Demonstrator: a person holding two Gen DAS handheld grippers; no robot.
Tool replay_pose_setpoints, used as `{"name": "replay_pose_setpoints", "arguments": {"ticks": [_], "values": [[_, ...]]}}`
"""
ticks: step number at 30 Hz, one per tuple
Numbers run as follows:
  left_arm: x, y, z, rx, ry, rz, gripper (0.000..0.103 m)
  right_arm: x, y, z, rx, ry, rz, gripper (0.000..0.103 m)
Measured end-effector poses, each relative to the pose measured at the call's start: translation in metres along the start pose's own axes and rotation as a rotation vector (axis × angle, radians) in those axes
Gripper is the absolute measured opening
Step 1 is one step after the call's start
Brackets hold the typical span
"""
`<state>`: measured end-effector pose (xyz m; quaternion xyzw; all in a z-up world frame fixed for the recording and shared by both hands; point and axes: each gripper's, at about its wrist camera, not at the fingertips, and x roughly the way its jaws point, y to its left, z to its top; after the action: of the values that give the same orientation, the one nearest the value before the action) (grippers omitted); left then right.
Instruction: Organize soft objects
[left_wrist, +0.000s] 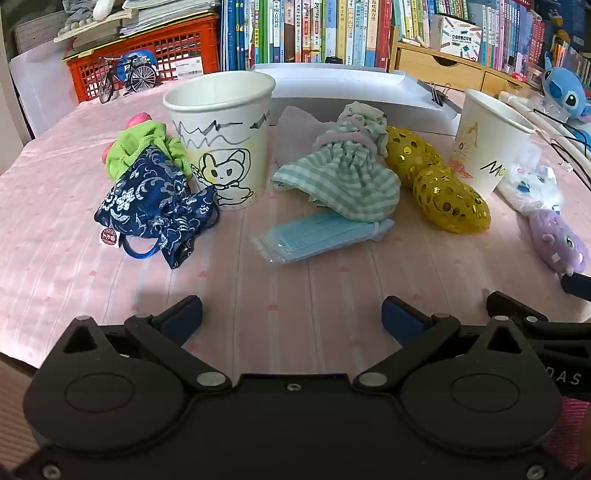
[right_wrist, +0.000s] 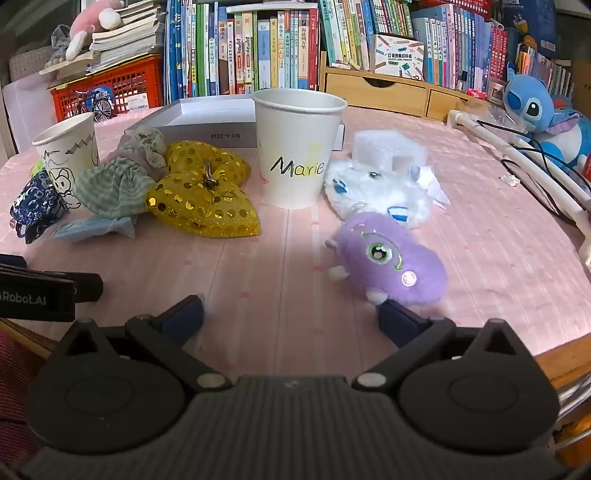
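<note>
On the pink tablecloth lie a blue brocade pouch (left_wrist: 155, 206), a green scrunchie (left_wrist: 142, 146), a green checked cloth (left_wrist: 343, 177), a blue face mask pack (left_wrist: 317, 236), a gold sequin bow (right_wrist: 203, 195), a white plush (right_wrist: 380, 184) and a purple plush (right_wrist: 391, 262). Two paper cups stand among them: one with a cartoon drawing (left_wrist: 221, 136), one marked "Marie" (right_wrist: 295, 147). My left gripper (left_wrist: 291, 317) is open and empty, in front of the mask. My right gripper (right_wrist: 291, 314) is open and empty, its right finger just in front of the purple plush.
A white box (left_wrist: 351, 85) lies behind the cups. Behind the table are a red crate (left_wrist: 147, 55), a bookshelf (right_wrist: 258, 48), a wooden drawer unit (right_wrist: 388, 88) and a blue Stitch plush (right_wrist: 535, 107). A white tube and black cable (right_wrist: 535, 162) run along the right side.
</note>
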<state>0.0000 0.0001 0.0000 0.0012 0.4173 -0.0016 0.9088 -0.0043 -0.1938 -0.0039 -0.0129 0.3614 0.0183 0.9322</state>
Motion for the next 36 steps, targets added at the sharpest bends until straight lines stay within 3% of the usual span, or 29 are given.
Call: {"name": "replay_pose_setpoints", "arguments": {"ticks": [36], "values": [[0.0001,0.0000,0.0001,0.002,-0.003,0.002,0.103,0.0013,0.0007,0.0001,-0.001,0.013,-0.001,0.103]]}}
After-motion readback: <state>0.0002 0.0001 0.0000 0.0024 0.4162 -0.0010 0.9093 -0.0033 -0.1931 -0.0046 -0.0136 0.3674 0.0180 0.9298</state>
